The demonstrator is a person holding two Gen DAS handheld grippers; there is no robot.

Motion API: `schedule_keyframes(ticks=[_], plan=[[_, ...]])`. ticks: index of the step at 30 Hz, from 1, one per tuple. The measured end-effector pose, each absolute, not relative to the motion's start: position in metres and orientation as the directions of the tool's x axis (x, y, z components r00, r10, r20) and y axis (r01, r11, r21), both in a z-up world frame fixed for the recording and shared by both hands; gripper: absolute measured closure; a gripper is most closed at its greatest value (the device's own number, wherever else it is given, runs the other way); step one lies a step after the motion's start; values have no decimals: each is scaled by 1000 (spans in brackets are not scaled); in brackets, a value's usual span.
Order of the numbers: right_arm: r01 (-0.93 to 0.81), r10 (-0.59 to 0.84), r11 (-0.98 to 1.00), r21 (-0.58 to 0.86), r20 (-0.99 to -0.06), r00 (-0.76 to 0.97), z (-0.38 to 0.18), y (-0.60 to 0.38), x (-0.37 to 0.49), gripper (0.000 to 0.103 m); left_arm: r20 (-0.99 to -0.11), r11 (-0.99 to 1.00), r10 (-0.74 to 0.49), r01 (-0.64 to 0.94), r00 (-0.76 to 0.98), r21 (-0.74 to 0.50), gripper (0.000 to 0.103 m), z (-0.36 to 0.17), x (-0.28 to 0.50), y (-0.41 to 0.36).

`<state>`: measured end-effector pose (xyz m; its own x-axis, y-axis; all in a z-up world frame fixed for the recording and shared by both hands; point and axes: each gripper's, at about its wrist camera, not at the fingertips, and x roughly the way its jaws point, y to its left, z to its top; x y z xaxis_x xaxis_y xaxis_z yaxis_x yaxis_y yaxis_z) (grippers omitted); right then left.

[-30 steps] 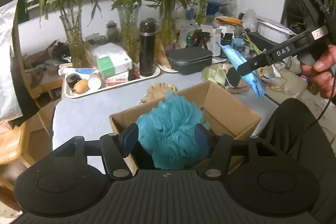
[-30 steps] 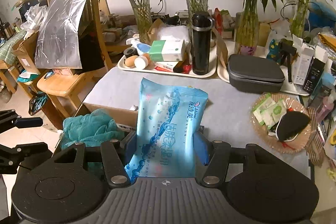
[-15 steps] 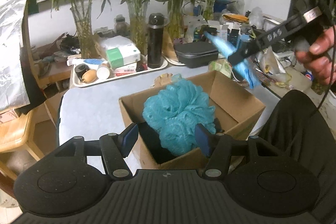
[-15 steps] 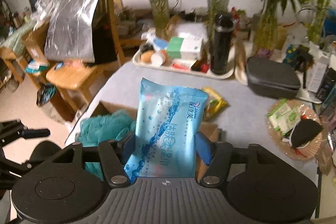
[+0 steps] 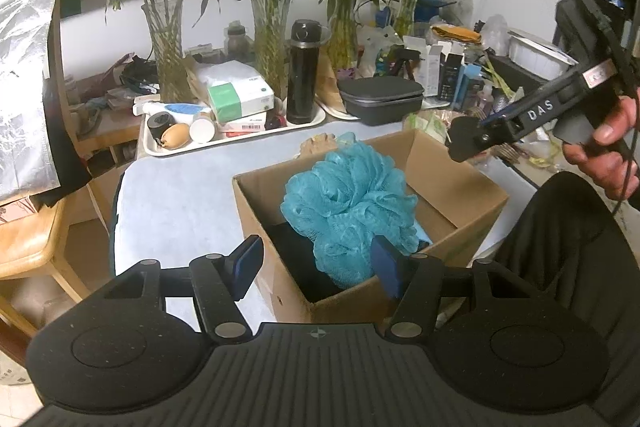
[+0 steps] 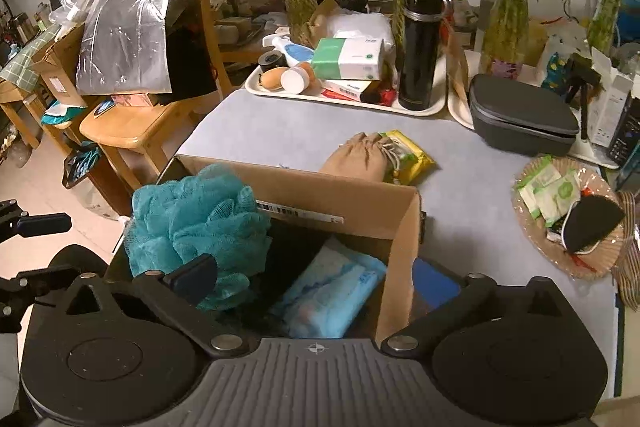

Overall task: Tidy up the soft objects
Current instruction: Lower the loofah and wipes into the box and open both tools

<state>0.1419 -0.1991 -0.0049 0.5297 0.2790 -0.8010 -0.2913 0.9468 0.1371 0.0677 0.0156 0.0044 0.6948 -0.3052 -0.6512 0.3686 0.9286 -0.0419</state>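
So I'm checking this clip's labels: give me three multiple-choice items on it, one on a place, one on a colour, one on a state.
1. Where does the blue wipes pack lie?
A. On the tray
B. Inside the cardboard box
C. On the wooden chair

2. What colour is the bath pouf?
A. Teal
B. Pink
C. White

3. How do the fingers of the right gripper stand?
A. Shut on the wipes pack
B. Shut on the pouf
C. Opening wide, touching nothing

Answers: 1 B, the right wrist view shows the pack on the box floor beside the pouf. 2 A, it is teal in both views. 3 C, the fingers are spread past the box wall, with the pack lying free below them.
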Motion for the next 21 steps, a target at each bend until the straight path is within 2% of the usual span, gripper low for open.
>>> schedule_keyframes(ticks=[5,12,21], plan=[[-259,252,958,126,-802,542,-12,-213,140,0,-667,944,-266,328,696,-35,44,0,75,17],[-180,258,965,191,-815,518,-37,-236,145,1,-676,953,-259,298,690,-61,44,-1,81,26],[-155,380,925,348,-823,422,-64,-236,138,1,-679,959,-244,276,692,-63,44,1,86,30]])
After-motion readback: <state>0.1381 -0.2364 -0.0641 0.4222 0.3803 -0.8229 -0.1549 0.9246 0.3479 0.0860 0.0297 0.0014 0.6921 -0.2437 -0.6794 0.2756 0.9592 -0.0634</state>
